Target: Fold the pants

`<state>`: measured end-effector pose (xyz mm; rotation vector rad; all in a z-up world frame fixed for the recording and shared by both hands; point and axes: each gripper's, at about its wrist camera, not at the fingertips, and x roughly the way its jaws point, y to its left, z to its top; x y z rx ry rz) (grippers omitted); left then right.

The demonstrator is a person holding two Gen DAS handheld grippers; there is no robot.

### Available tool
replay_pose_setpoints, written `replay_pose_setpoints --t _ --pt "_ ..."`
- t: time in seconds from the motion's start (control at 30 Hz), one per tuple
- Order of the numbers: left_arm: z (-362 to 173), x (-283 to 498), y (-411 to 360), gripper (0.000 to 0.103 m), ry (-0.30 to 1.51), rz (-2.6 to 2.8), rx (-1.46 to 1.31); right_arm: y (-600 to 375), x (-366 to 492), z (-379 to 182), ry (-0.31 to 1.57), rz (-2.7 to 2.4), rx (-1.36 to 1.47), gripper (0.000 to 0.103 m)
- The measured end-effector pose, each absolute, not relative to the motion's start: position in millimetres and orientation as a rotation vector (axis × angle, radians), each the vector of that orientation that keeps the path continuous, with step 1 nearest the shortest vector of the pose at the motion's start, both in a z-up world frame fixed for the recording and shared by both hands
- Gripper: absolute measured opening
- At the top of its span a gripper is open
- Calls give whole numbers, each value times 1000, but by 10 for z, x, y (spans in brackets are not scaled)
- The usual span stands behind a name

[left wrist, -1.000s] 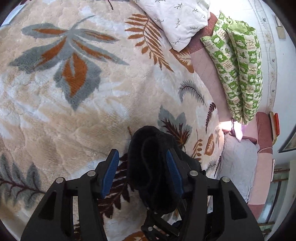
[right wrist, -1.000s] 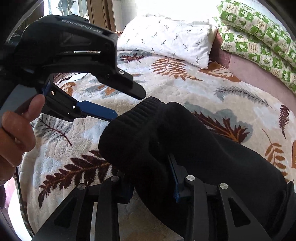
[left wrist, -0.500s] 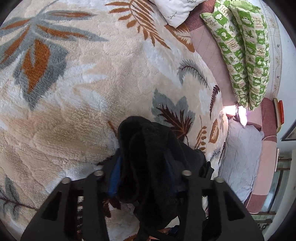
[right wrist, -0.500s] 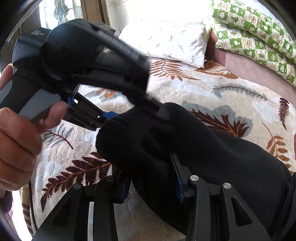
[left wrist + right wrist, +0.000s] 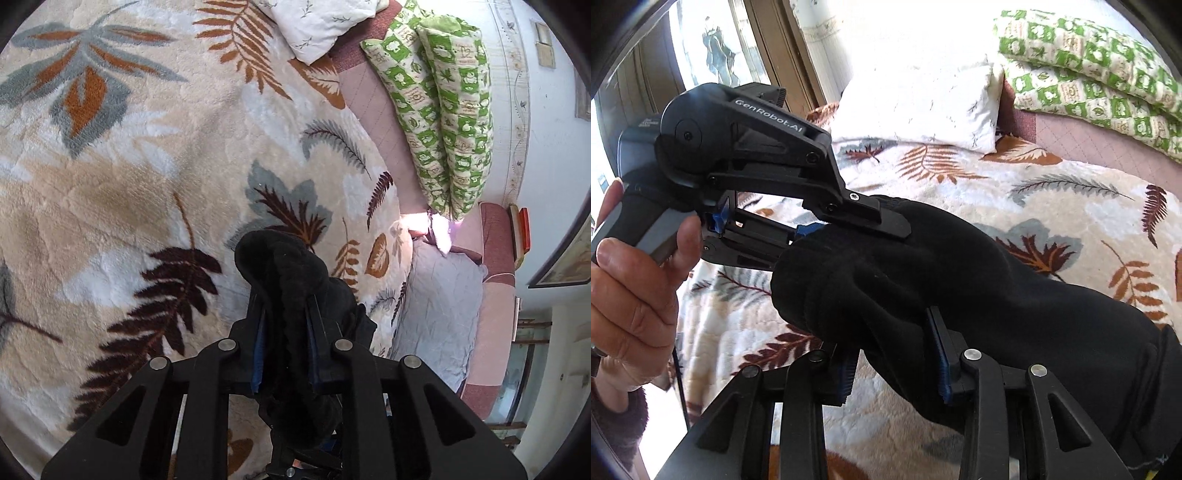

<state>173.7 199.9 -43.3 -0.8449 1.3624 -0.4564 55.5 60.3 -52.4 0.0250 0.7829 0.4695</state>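
The black pants (image 5: 1015, 302) hang in a thick bunched fold above the leaf-patterned blanket (image 5: 1071, 206). In the left wrist view my left gripper (image 5: 284, 325) is shut on the cuff end of the pants (image 5: 291, 280), blue pads pressing both sides. Seen from the right wrist, that left gripper (image 5: 849, 221) clamps the top of the fold, held by a person's hand (image 5: 631, 295). My right gripper (image 5: 894, 354) is shut on the same fold lower down, cloth filling the gap between its blue pads.
A white pillow (image 5: 916, 107) and a green patterned quilt (image 5: 1089, 77) lie at the bed's head. A grey pillow (image 5: 436, 306) sits by the pink bed edge (image 5: 491, 314). Wide blanket area (image 5: 110, 184) lies open to the left.
My left gripper has shut on the pants cuff, from open a second ago. The right gripper keeps its hold while both have lifted slightly.
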Motion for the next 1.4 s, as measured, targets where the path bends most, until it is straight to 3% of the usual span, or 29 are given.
replay_pose_setpoints --t 0.47,0.97,1.17,1.23,1.4 --pt "150 1471 697 16 1336 -524 -695 -489 76 -112 695 405 190 36" --pt "-387 1504 -1355 16 1520 -519 -381 -2171 -233 -599 727 253 527 38" --pt "-545 1473 -1604 24 1536 -494 -269 -2552 -338 -766 724 226 620 54" --pt "-505 1441 -1660 35 1536 -505 -239 -2644 -390 -781 722 229 644 56" --pt "-280 1391 -1620 36 1521 -529 -232 -2849 -601 -719 701 244 695 63"
